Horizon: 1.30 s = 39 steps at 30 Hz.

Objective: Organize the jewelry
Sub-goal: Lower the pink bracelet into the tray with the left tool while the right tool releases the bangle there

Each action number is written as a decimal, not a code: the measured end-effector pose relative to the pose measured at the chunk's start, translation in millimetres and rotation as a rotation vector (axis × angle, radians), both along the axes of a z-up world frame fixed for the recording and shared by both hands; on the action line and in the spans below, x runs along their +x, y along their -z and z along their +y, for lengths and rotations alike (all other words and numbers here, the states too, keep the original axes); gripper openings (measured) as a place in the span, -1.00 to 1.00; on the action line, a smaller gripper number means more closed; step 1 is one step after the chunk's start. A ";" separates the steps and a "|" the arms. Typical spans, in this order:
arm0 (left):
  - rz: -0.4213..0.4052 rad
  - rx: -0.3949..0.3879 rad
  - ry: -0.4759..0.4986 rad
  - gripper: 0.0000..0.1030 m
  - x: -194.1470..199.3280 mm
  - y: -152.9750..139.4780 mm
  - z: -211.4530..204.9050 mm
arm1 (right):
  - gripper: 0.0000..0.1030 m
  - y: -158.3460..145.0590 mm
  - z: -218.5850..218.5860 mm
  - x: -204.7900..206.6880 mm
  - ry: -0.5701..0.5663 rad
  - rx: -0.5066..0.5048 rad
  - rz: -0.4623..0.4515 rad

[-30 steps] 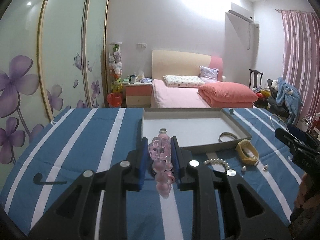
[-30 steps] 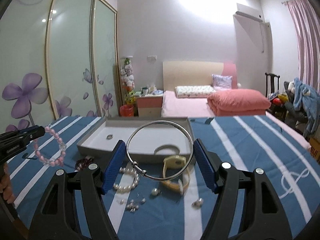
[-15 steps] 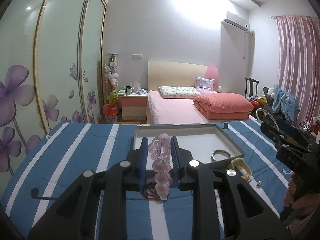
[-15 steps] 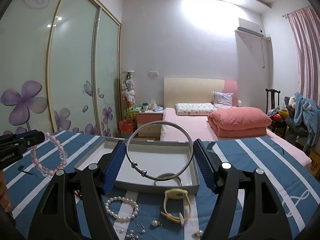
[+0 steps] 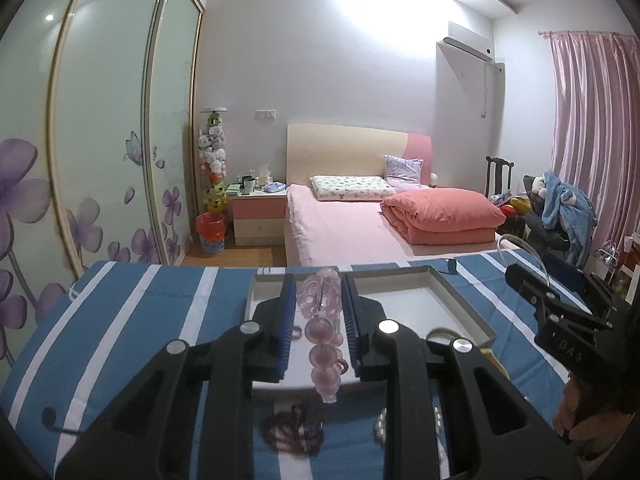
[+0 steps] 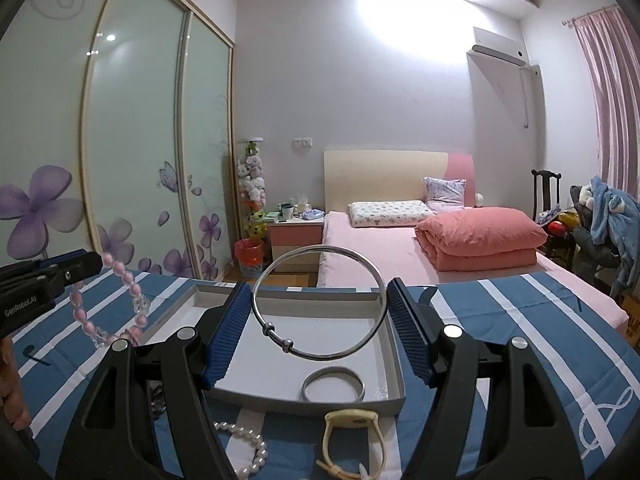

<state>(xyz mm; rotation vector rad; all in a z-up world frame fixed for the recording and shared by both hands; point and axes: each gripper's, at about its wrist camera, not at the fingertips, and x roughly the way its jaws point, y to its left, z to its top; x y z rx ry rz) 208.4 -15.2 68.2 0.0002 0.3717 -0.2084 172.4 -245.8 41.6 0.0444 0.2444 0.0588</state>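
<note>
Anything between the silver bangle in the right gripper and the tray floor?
Nothing visible. The right gripper holds the silver bangle above the tray. A smaller ring lies near the front wall, the rest of the floor is bare.

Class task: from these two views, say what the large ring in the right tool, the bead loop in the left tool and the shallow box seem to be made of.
Large silver bangle: probably polished metal; thin, bright, mirror-like glints.
Pink beaded bracelet: glass or plastic; glossy, translucent pink and clear beads.
Shallow grey tray: likely card or plastic; matte, thin straight walls, white floor. Uncertain.
</note>
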 end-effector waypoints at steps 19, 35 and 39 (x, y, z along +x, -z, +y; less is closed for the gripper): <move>0.181 -0.010 -0.003 -0.55 113.6 59.7 -12.4 | 0.36 47.3 26.6 83.0 -0.052 -0.058 0.262; 0.186 -0.020 -0.017 -0.39 119.5 60.9 -6.8 | 0.59 30.5 11.1 78.0 -0.044 0.000 0.238; 0.167 -0.015 -0.029 -0.38 104.0 52.3 1.0 | 0.59 20.2 7.5 65.0 -0.043 0.008 0.210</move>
